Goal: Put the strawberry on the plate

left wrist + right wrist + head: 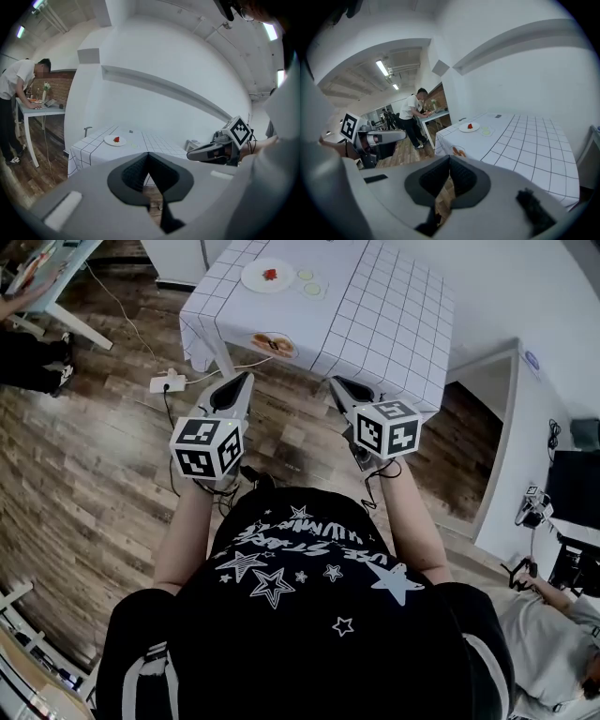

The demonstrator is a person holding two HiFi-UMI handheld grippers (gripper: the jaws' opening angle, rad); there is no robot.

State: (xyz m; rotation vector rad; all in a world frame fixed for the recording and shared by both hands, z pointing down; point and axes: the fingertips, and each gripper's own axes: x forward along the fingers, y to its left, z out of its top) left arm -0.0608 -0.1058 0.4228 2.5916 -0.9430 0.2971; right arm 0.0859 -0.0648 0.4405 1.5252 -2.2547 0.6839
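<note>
Left gripper (244, 379) and right gripper (336, 382): jaws together on both, nothing between, mid-frame, well apart from checked table (394, 324). Strawberry (270, 275) already sits on white plate (251, 279), top centre. Task looks done; best hold back, jaws closed, no reach.

A red strawberry (270, 275) lies on the white plate (255, 281).

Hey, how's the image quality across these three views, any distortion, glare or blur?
Head view: fisheye bends the floor planks; even light; the strawberry on its plate is tiny but sharp. Left gripper view: heavy barrel warp, black corners. Right gripper view: same warp, bright ceiling strip lights, tablecloth grid curving.
</note>
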